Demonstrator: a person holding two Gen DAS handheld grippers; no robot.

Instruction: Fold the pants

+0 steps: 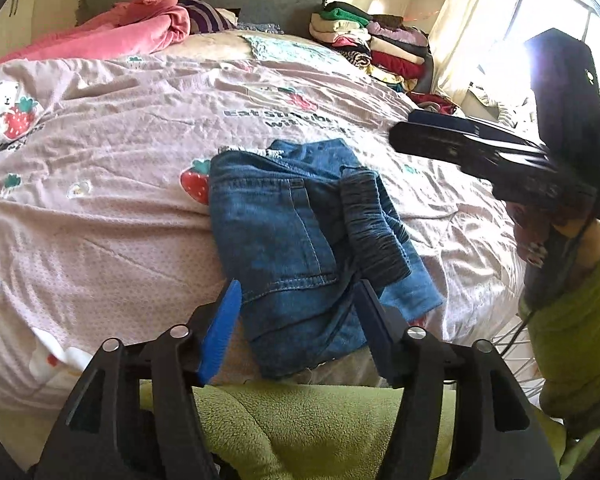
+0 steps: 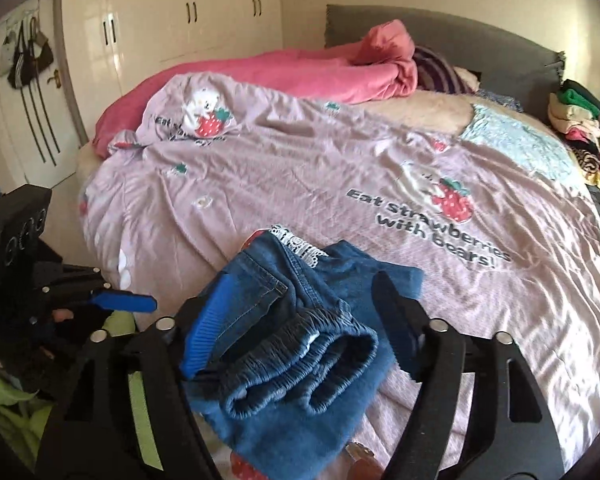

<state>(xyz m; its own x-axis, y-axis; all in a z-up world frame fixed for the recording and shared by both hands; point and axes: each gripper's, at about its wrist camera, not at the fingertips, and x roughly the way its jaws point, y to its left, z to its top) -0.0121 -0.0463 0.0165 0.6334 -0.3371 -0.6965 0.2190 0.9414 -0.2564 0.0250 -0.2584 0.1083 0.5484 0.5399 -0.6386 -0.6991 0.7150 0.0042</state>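
Denim pants (image 1: 296,240) folded, elastic waistband topmost, on quilt (image 1: 120,152).

I see a bed covered by a lilac strawberry-print duvet (image 2: 300,184). Behind it stands a grey headboard (image 2: 452,36). Left of the headboard are cream wardrobe doors (image 2: 188,12) with dark handles. Right of the bed, a bright window (image 1: 556,12) with cream curtains (image 1: 468,16) admits strong sunlight.

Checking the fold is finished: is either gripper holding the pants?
No. Both the left gripper and right gripper are open above the pants, gripping nothing.
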